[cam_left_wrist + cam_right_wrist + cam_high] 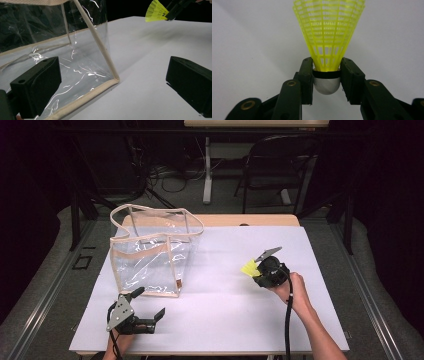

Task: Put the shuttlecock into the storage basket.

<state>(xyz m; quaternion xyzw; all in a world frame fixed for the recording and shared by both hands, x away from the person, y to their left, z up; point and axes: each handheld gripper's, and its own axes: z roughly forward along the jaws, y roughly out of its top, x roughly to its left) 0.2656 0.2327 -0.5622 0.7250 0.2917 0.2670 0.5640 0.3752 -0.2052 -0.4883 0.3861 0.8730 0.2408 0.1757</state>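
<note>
A yellow plastic shuttlecock (329, 35) with a silver cap is clamped by its base between the jaws of my right gripper (326, 80). In the high view that right gripper (256, 269) hovers over the right half of the white table cover, and the shuttlecock (249, 268) points left toward the bag. A clear plastic bag (150, 252) with beige trim stands open at the table's left. My left gripper (149, 304) rests near the front left, jaws wide apart and nothing between them. In the left gripper view the bag's corner (113, 80) lies just ahead, and the shuttlecock (156, 11) shows at top right.
The white cover (225, 310) spreads over a wooden table. Behind the table stand a dark chair (275, 165) and a desk leg (207, 170) among floor cables. A black cable trails from the right gripper along the forearm (310, 320).
</note>
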